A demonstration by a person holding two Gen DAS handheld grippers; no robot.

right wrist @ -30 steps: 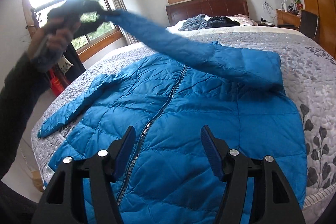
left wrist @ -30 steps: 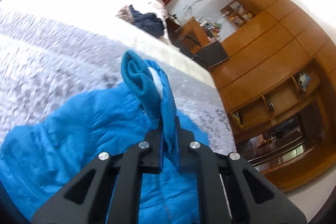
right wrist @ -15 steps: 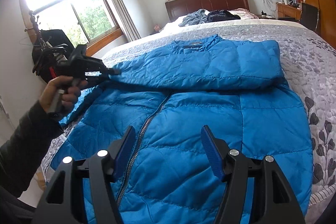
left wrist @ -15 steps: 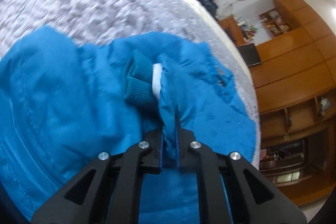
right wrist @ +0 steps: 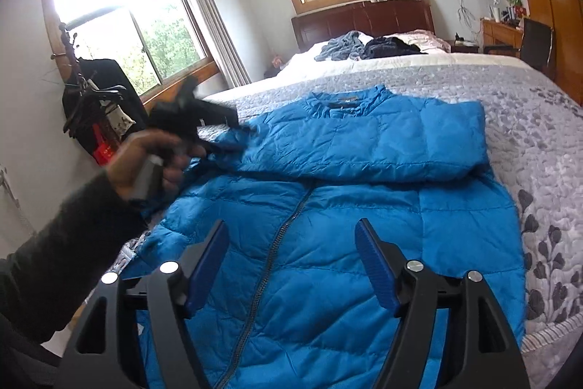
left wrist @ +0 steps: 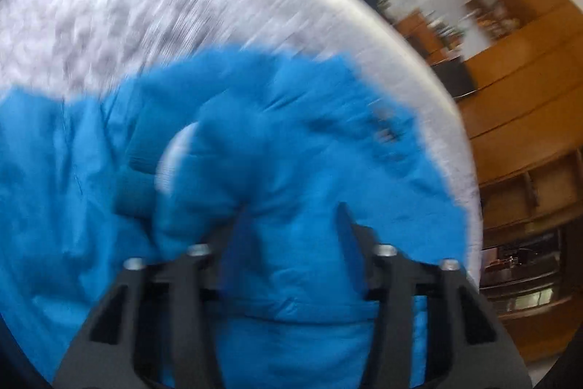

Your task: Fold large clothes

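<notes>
**Blue puffer jacket flat on the bed, one sleeve across the chest**

The jacket [right wrist: 328,243] lies zipper-up right under the right gripper [right wrist: 291,261], whose fingers are spread wide with nothing between them. The left gripper [left wrist: 291,225] is also spread apart, over the sleeve cuff [left wrist: 138,170], though that view is badly blurred. Other clothes [right wrist: 364,48] sit well beyond, by the headboard [right wrist: 364,19]. Grey floral bedspread [right wrist: 528,119] underneath.

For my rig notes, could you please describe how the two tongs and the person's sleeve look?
The right tongs have a black angular frame with triangular cut-outs, silver round bolts, and two flat fingers faced with ribbed blue pads. The left tongs share the black frame and silver bolts; motion blur hides their pad detail. From the right wrist view, the left hand comes out of a dark, soft-looking long sleeve.
</notes>
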